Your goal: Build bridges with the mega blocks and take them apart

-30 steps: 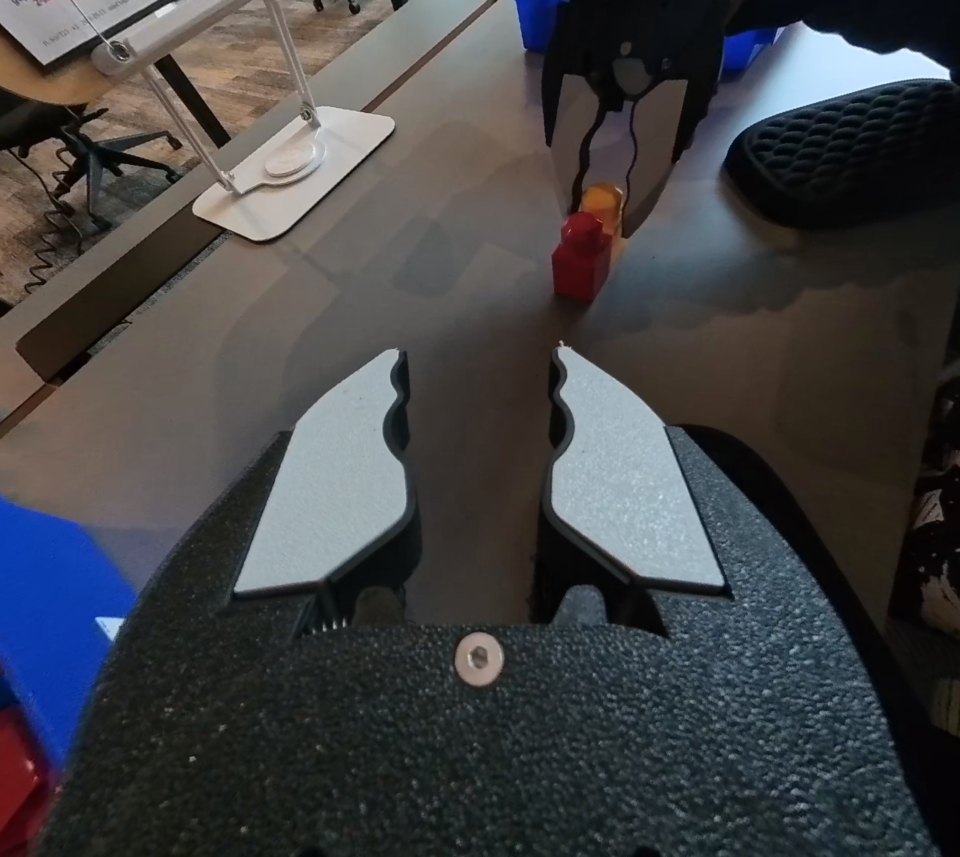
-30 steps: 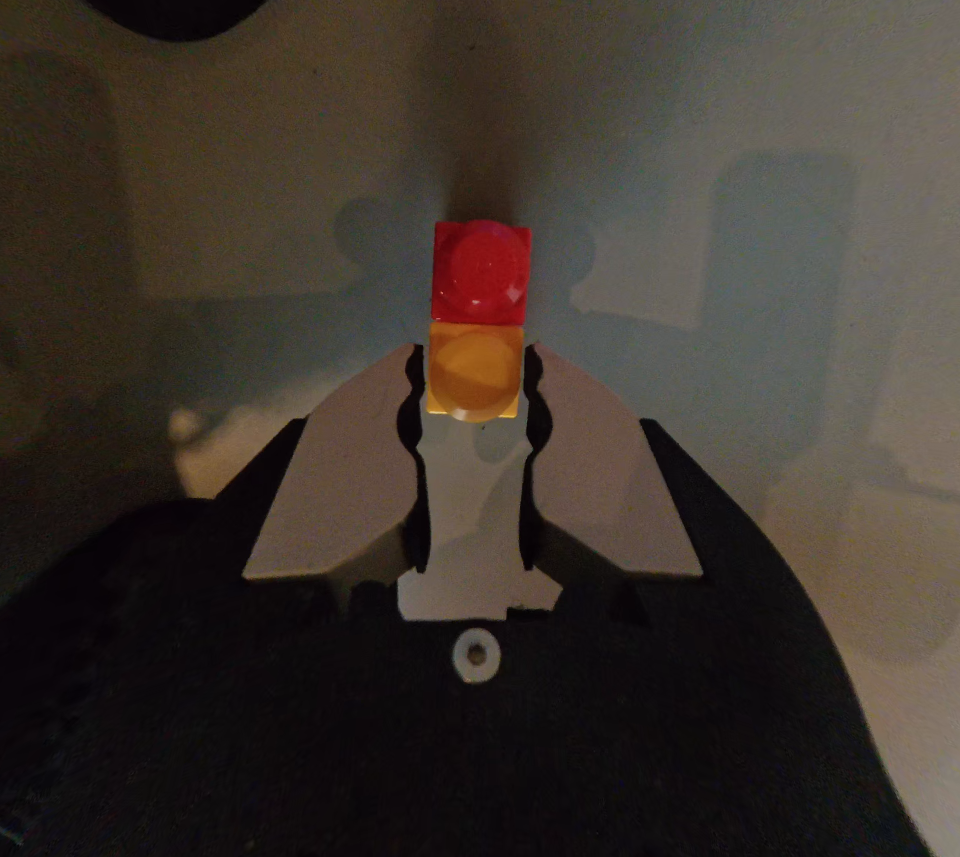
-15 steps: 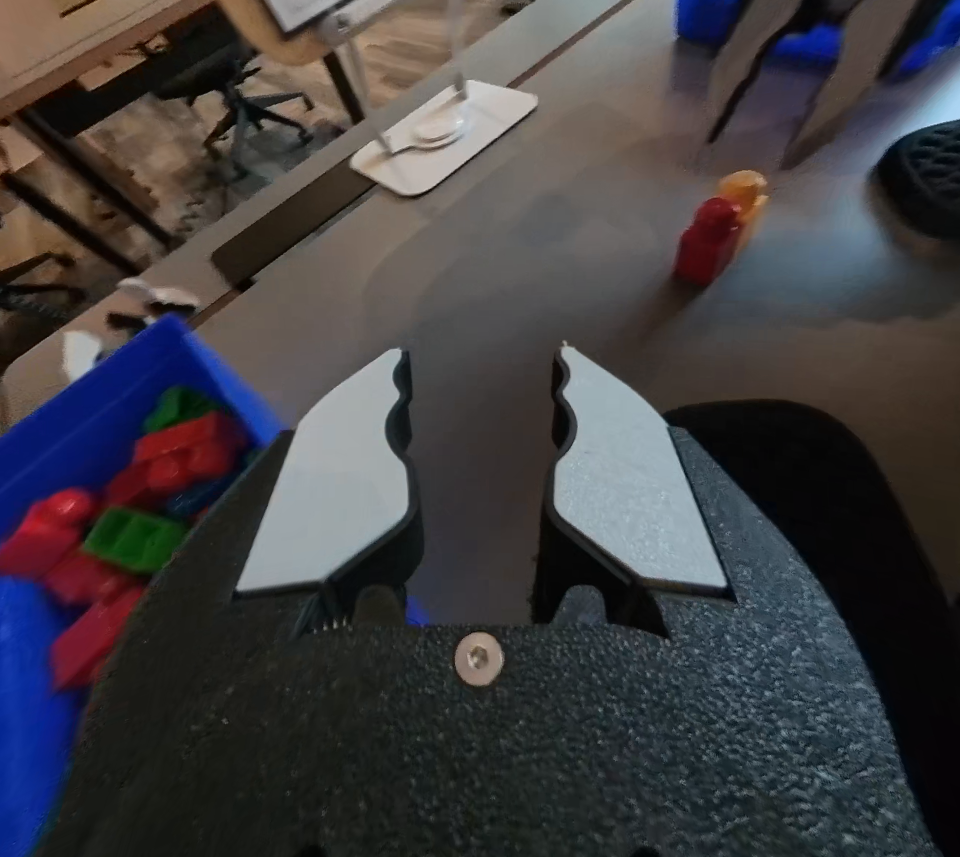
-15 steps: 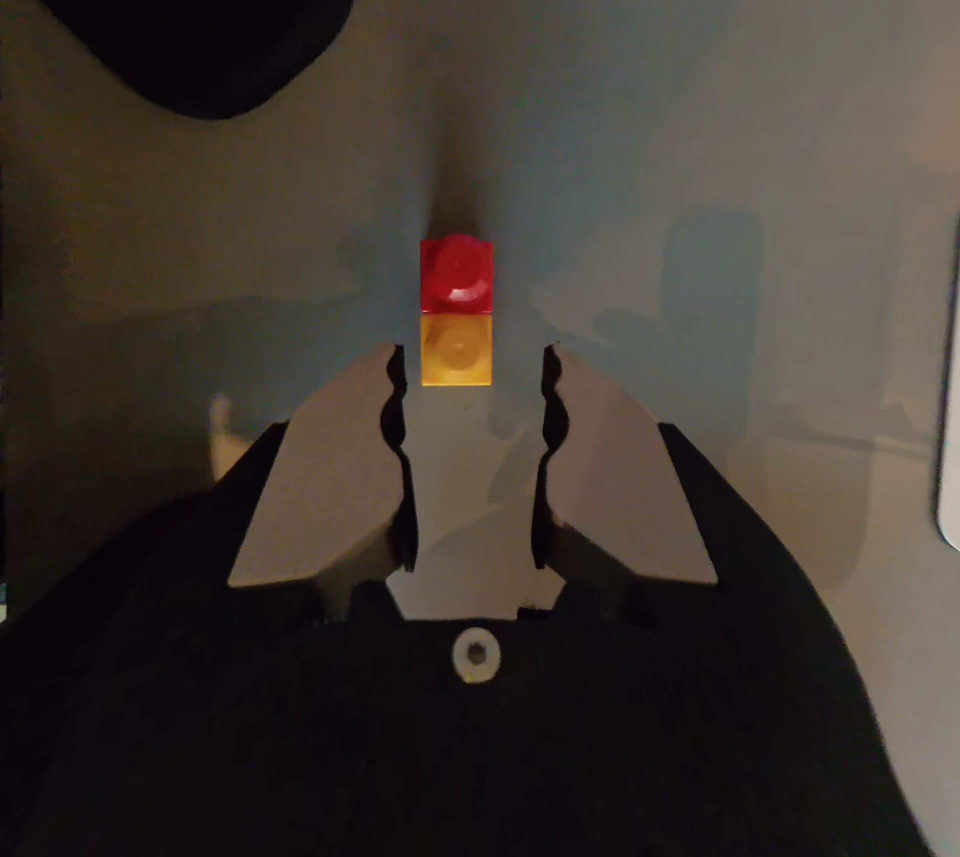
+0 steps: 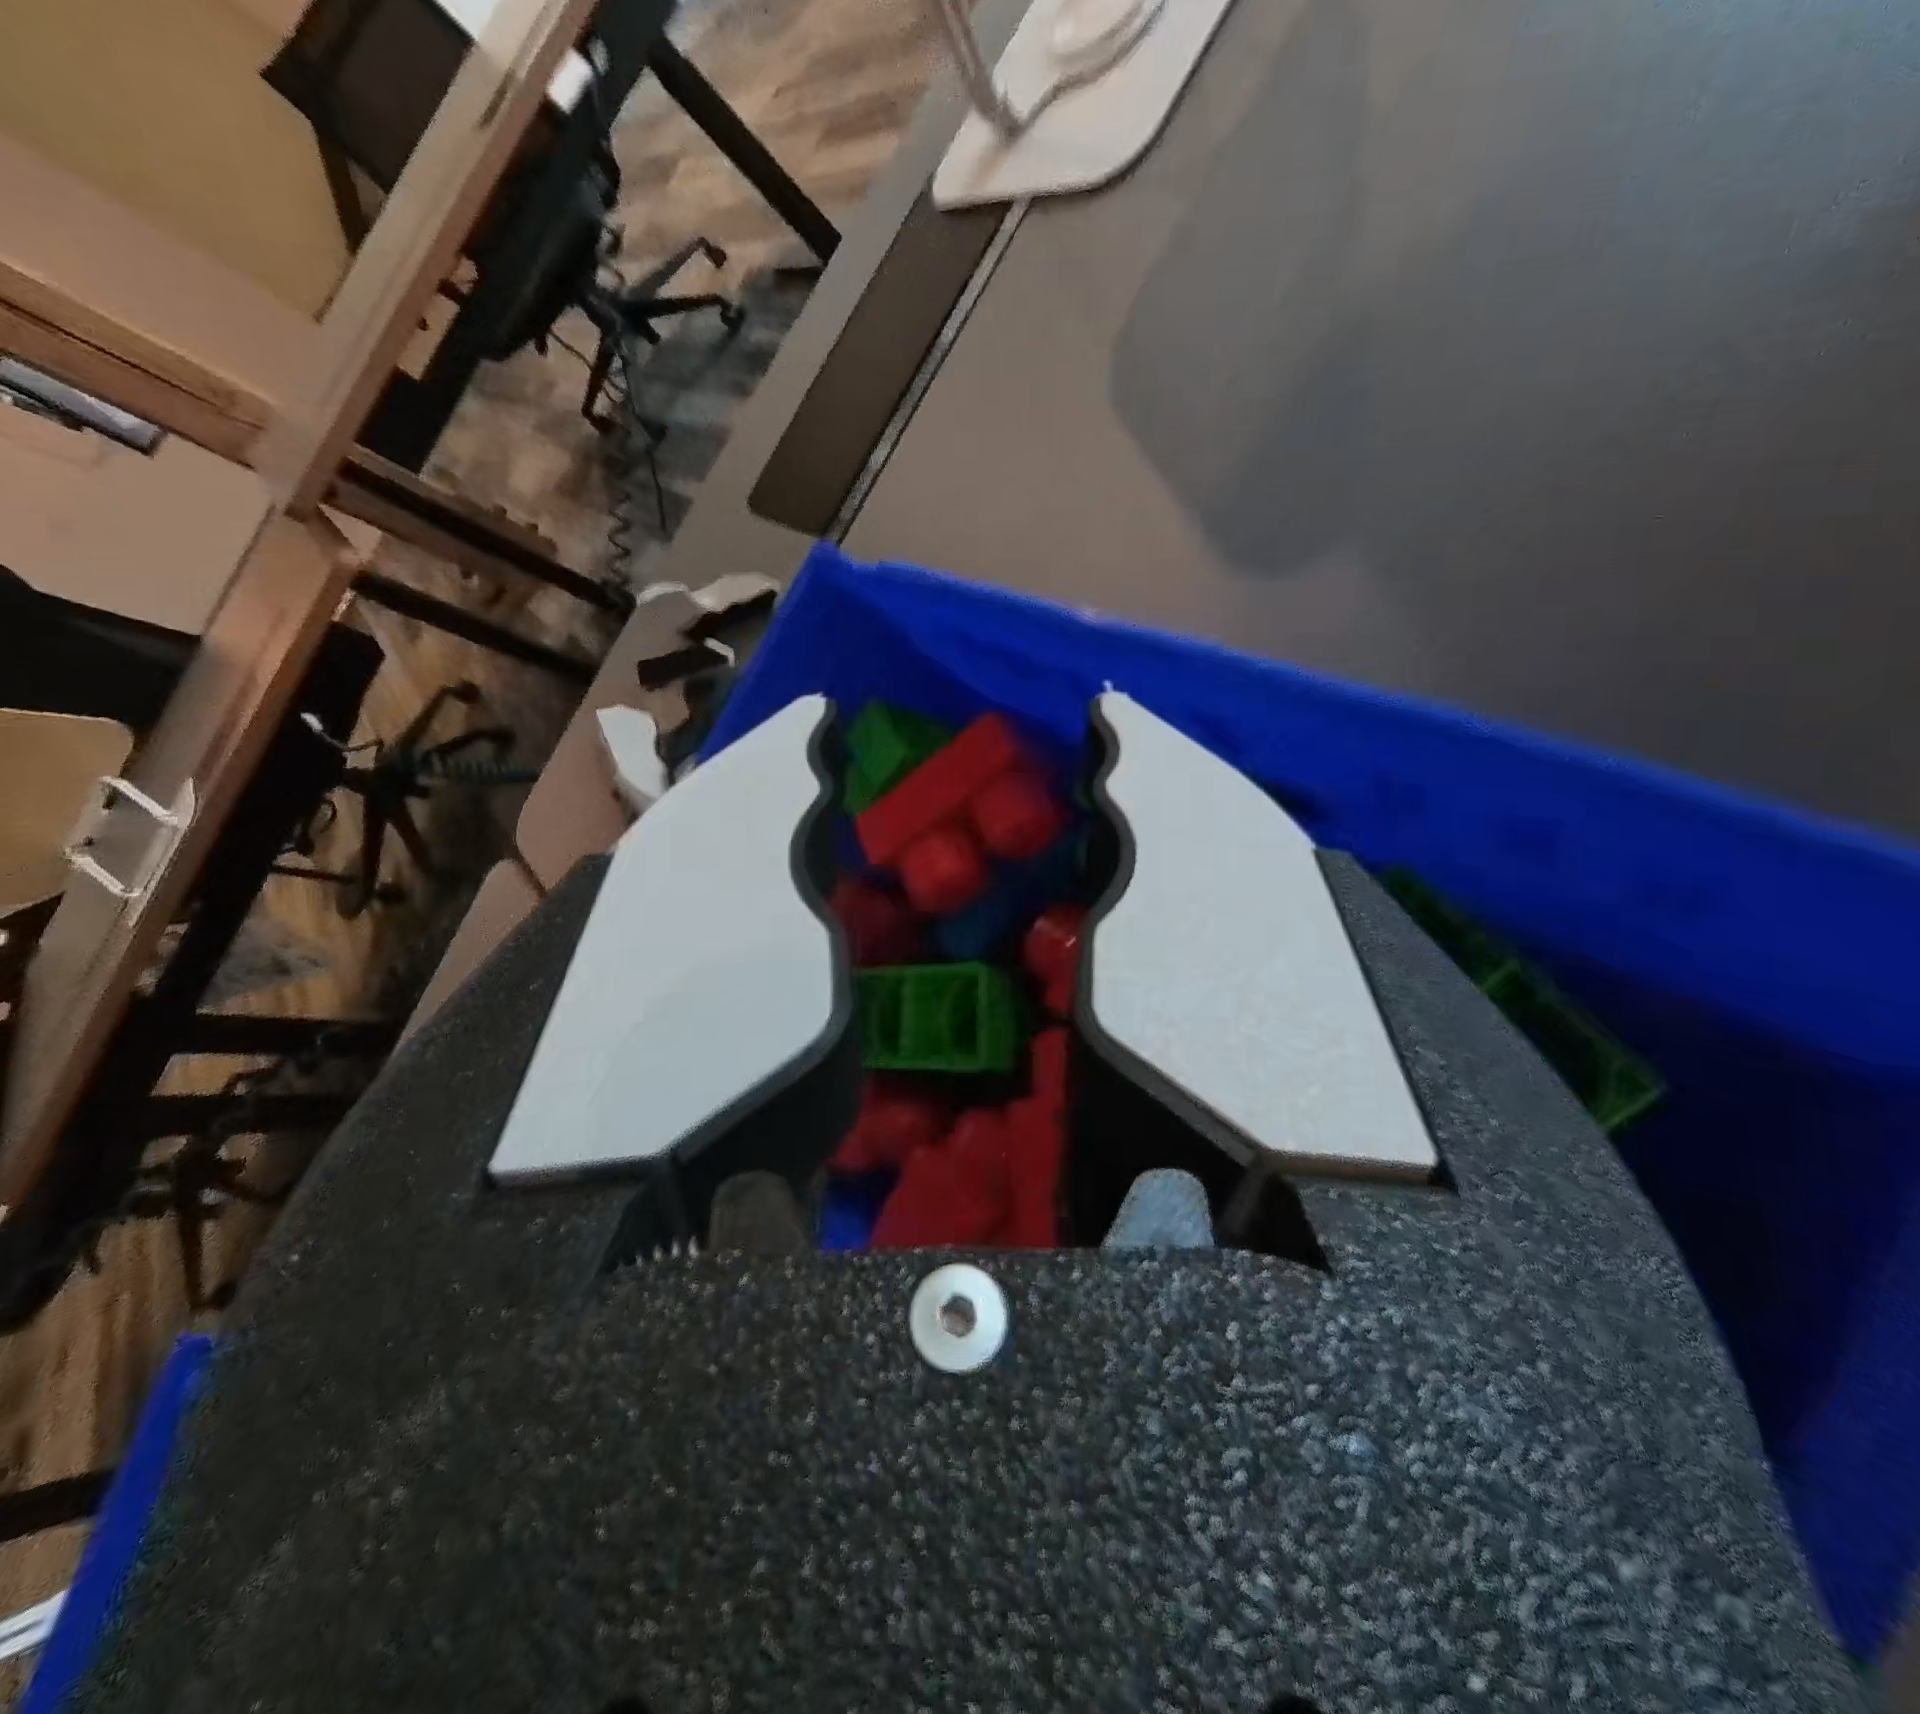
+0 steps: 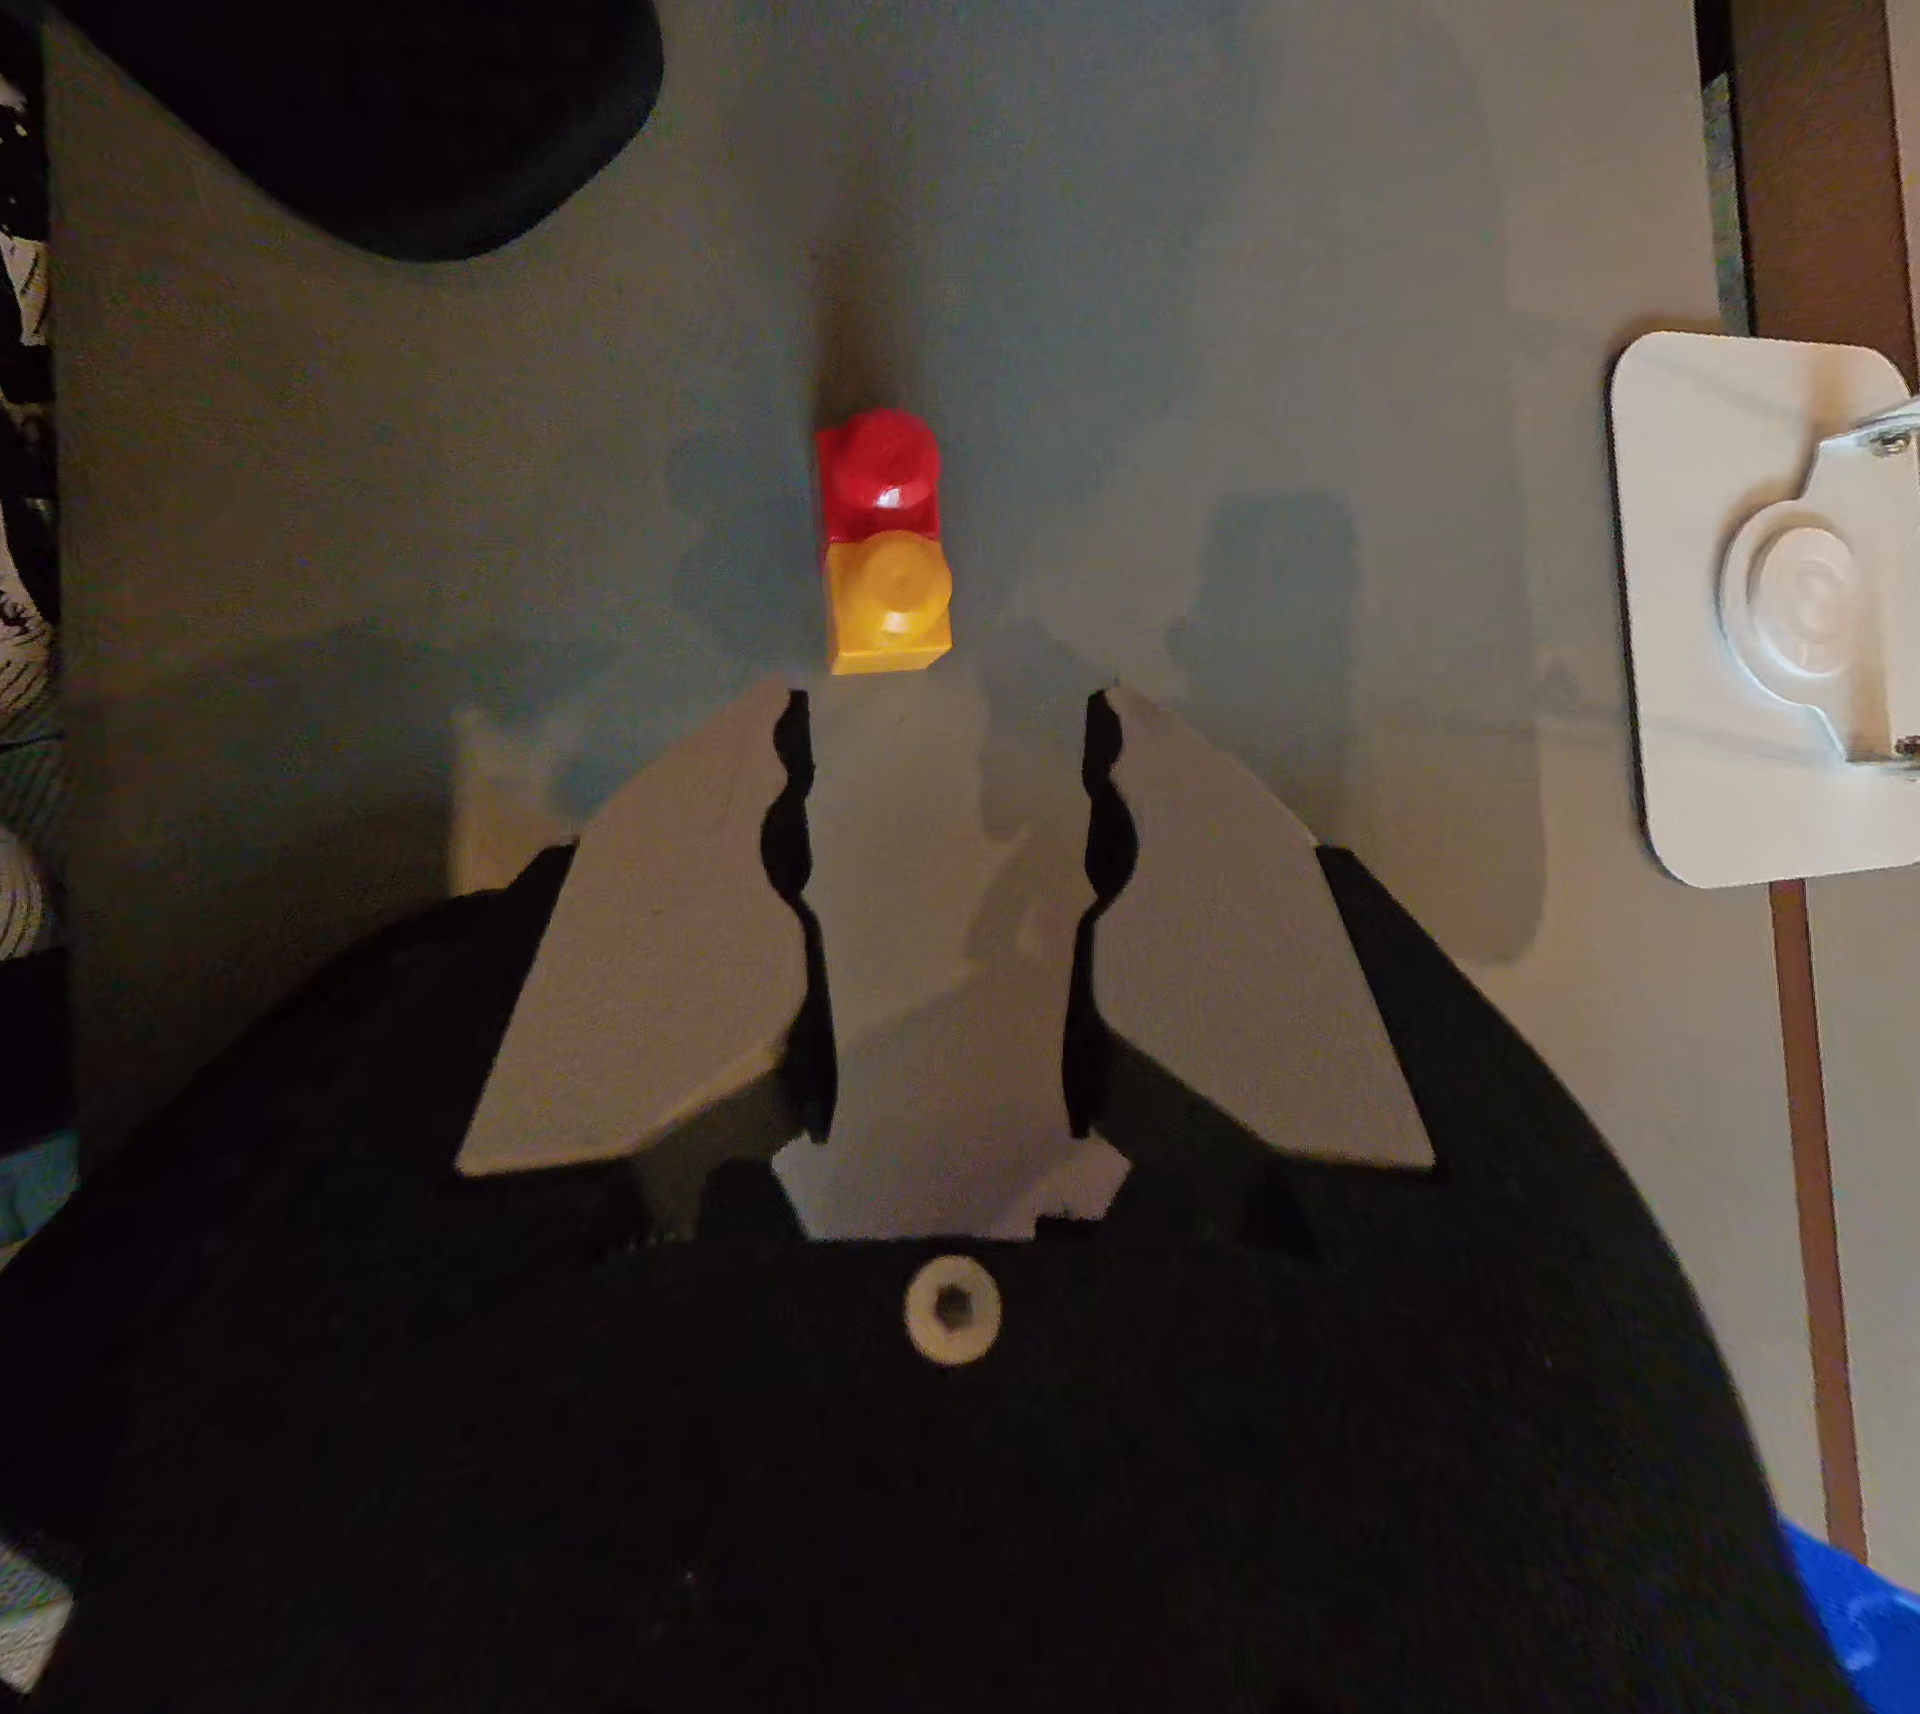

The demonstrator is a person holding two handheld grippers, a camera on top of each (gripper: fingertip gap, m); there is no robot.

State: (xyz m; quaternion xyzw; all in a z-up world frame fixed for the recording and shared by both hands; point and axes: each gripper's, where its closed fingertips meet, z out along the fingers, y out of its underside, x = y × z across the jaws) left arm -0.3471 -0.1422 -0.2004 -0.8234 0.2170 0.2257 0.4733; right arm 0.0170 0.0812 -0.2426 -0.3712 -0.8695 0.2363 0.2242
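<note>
Currently we had the left gripper spread and empty over the blue bin of red and green blocks. Right gripper was spread too, above the table; red block touching yellow block, just past its tips.

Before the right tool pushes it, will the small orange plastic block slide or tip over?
The small orange plastic block has a square flat base on the smooth grey table, so it would probably slide. It touches the small red plastic block, which would likely move along. Both look light and stiff.
</note>
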